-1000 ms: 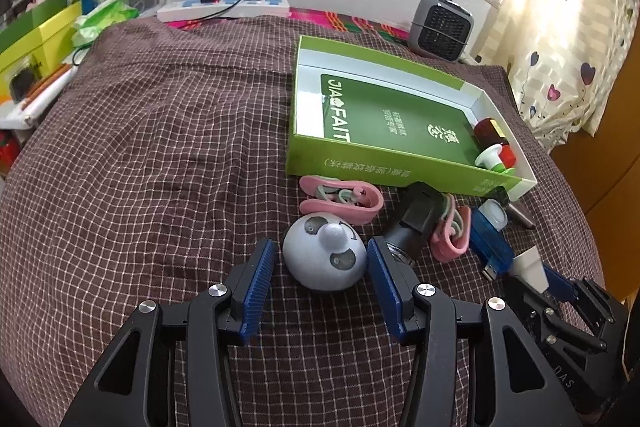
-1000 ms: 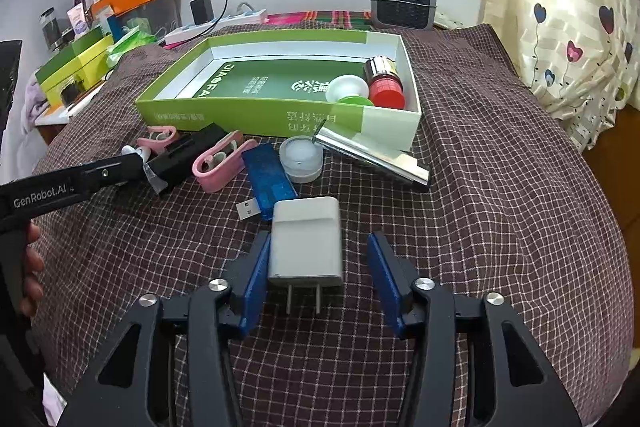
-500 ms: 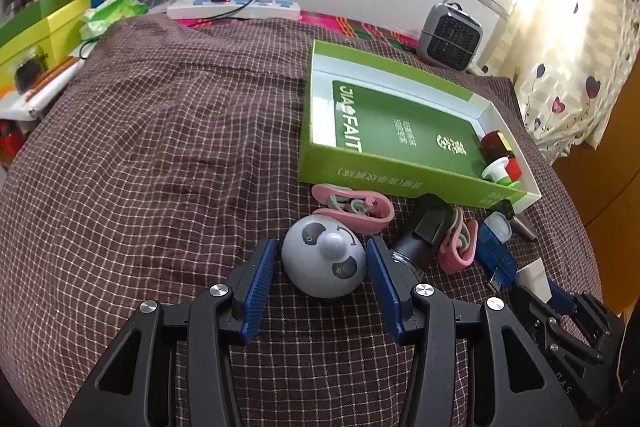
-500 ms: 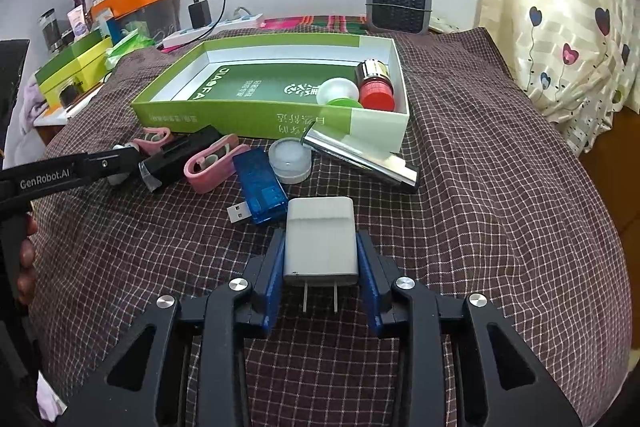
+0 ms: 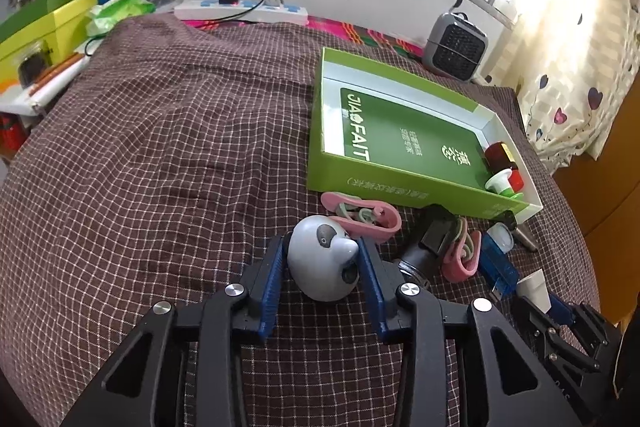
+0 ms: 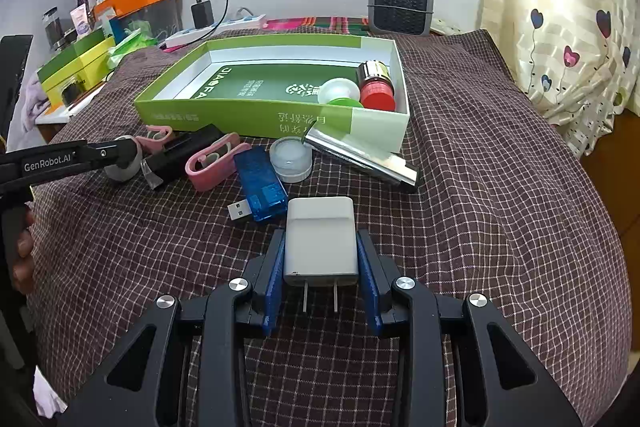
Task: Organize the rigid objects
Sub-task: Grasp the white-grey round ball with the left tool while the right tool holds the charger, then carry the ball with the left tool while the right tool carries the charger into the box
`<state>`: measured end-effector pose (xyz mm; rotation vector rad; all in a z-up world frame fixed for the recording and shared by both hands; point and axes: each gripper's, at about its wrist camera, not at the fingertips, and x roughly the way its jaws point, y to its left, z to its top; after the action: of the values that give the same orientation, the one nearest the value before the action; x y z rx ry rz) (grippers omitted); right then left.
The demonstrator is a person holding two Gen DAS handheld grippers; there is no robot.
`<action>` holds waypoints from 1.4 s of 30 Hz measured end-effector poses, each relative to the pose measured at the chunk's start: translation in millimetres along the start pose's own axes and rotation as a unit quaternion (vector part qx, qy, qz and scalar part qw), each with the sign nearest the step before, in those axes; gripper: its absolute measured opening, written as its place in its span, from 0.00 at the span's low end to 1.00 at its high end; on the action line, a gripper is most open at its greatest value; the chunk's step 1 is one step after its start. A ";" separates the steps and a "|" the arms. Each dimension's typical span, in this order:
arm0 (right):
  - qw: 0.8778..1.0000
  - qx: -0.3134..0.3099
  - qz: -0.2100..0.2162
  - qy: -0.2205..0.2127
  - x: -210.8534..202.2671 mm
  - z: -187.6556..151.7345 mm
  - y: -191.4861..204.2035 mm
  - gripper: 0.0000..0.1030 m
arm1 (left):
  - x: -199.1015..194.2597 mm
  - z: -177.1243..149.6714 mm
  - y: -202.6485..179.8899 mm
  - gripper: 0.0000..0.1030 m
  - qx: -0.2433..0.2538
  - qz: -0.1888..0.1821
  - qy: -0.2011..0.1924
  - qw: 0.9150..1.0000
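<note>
While charger (image 6: 321, 241) hides right pads, left jaws closing around panda ball (image 5: 323, 264).

A grey panda-faced ball (image 5: 326, 265) sits on the checked cloth between blue pads, a pink clip (image 5: 362, 214) touching it at 1 o'clock, while a white plug adapter (image 6: 320, 241) lies flat, prongs toward the camera, a blue USB stick (image 6: 260, 189) at its 10 o'clock.

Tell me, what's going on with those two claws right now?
Left gripper closing on grey panda ball. Right gripper clamped on white charger. Green box ahead; pink clip touches ball.
</note>
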<state>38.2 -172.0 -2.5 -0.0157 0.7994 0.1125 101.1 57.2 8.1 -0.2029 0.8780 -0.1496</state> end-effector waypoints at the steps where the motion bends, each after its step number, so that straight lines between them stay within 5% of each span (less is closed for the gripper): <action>1: 1.000 0.000 0.000 -0.001 -0.1 -0.1 0.2 0.34 | -0.8 -0.1 0.8 0.34 -0.001 0.000 -0.001 1.000; 24: 1.000 -0.002 0.007 -0.020 -16.3 13.7 -2.7 0.34 | -27.8 12.9 -5.8 0.34 0.008 -0.006 -0.026 1.000; 42: 0.998 -0.017 0.042 -0.039 -9.3 89.5 4.9 0.34 | -18.6 69.6 -30.1 0.34 0.045 -0.034 -0.035 0.998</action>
<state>95.1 -162.9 66.6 -0.0098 0.7197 0.2041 141.9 39.8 72.4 -0.1523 0.7925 -0.2428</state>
